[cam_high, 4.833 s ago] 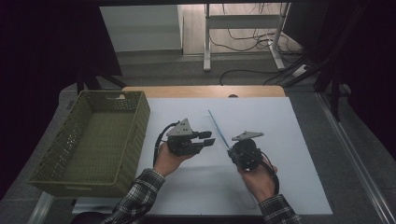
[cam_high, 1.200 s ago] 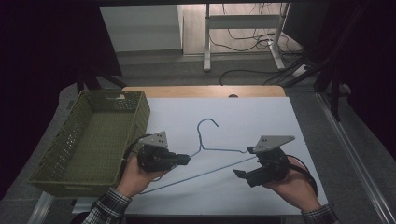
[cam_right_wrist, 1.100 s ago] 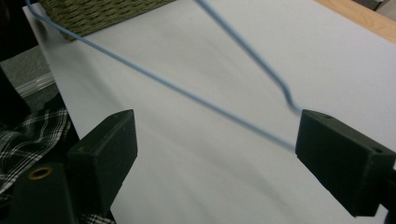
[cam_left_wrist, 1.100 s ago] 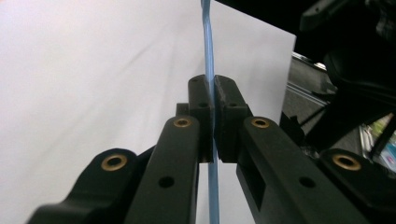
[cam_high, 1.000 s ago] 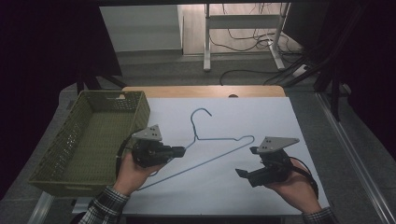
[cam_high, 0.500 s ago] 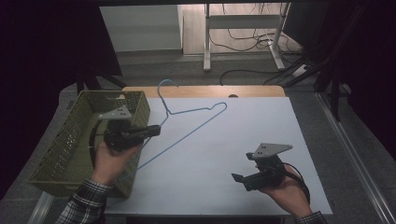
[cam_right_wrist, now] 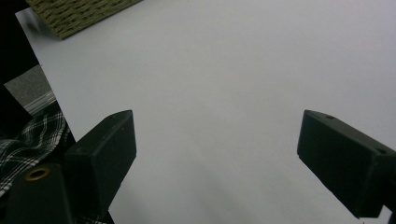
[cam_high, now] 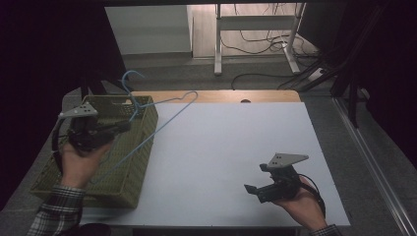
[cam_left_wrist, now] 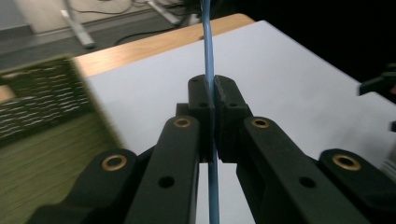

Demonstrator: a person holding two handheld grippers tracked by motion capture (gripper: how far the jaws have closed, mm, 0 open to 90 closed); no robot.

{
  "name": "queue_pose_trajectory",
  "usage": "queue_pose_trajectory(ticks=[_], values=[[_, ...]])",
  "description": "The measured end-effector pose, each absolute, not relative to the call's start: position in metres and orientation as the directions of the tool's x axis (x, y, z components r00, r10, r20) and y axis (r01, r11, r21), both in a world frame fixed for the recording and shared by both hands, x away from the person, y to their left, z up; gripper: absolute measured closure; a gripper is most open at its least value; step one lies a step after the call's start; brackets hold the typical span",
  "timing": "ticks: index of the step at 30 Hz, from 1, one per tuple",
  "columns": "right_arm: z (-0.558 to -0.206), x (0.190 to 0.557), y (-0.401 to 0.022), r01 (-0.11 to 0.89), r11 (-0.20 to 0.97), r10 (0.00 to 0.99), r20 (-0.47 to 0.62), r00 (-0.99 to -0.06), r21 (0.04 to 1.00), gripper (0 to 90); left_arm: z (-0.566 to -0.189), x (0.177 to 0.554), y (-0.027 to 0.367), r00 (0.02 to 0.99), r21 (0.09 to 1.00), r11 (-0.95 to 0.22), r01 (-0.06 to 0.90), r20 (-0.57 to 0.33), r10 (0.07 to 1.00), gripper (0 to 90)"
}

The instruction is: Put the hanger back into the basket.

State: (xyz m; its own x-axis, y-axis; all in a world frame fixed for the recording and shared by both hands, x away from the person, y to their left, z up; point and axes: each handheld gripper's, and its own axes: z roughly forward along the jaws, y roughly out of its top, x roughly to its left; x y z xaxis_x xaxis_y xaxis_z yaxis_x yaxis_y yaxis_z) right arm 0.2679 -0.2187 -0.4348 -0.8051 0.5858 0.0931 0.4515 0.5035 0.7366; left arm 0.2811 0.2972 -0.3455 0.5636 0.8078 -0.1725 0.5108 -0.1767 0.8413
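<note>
Above the basket (cam_high: 123, 189), the left tongs (cam_high: 124, 127) clamp the blue hanger (cam_high: 162, 121).
Right tongs (cam_high: 252, 191) stand apart, empty, over the white counter (cam_high: 226, 147).

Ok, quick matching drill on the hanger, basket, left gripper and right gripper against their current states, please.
Things:
1. blue hanger
2. woven basket
3. left gripper
4. right gripper

States:
A. jaws open, nothing between them, above the white table
B. standing at the table's left edge
C. pinched by its wire and held over the basket
D. jaws shut on a thin wire

Pairs: 1-C, 2-B, 3-D, 4-A
</note>
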Motion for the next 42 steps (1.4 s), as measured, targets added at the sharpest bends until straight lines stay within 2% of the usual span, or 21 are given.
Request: queue_pose_trajectory(ticks=[11,26,42], values=[[-0.443,0.27,-0.223,0.475,0.502,0.599,0.105,-0.793,0.723,11.6,-0.358,0.279,0.355,0.478,0.843,-0.165,0.512,-0.12,0.87,87.4],[-0.449,0.271,-0.226,0.493,0.501,0.607,0.117,-0.786,0.711,11.7,-0.381,0.275,0.394,0.416,0.837,-0.134,0.53,-0.119,0.901,87.4],[-0.452,0.271,-0.225,0.503,0.512,0.61,0.117,-0.784,0.697,11.8,-0.436,0.295,0.413,0.373,0.76,-0.088,0.644,-0.212,0.904,87.2]])
